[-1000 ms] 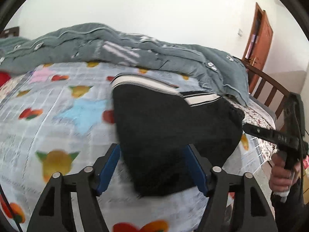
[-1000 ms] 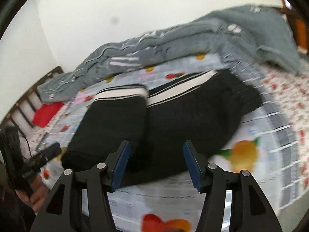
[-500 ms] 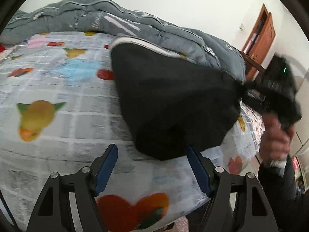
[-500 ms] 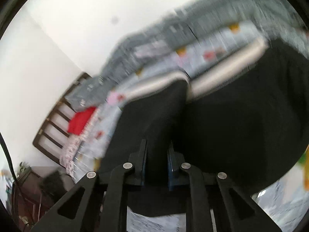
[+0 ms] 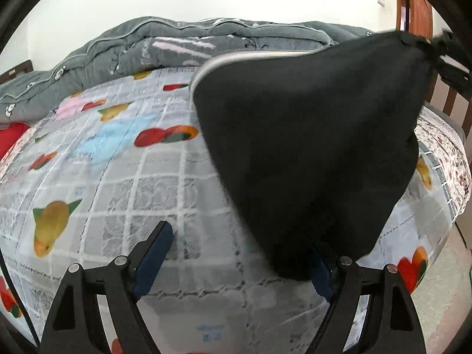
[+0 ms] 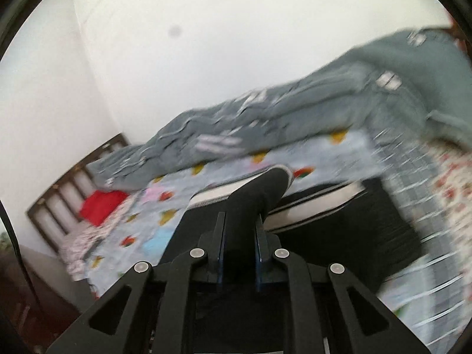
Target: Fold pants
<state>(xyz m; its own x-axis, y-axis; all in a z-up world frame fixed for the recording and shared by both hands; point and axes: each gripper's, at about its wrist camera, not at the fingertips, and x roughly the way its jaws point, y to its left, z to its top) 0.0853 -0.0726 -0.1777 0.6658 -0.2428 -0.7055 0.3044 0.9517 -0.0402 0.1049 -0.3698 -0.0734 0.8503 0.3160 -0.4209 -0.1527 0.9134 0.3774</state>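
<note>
Black pants [image 5: 309, 153] with a white striped waistband lie on the patterned bed sheet [image 5: 103, 183], and one end is lifted off the bed at the upper right of the left wrist view. My left gripper [image 5: 236, 253] is open and empty, low over the sheet, with the hanging fold in front of its right finger. My right gripper [image 6: 237, 230] is shut on a bunched part of the pants [image 6: 256, 194] and holds it above the bed. The rest of the pants [image 6: 339, 236] lies flat below it, with the waistband showing.
A grey quilt [image 5: 177, 47] is heaped along the far side of the bed. A red item [image 6: 100, 206] lies by the wooden headboard [image 6: 59, 200]. A wooden rail [image 5: 448, 100] and a door [image 5: 413, 14] stand at the right. The bed's front edge drops to the floor [image 5: 436, 309].
My right gripper closed on the pants and lifted that part up off the bed. The black fabric now hangs raised at the right of the left wrist view. My left gripper stayed open.
</note>
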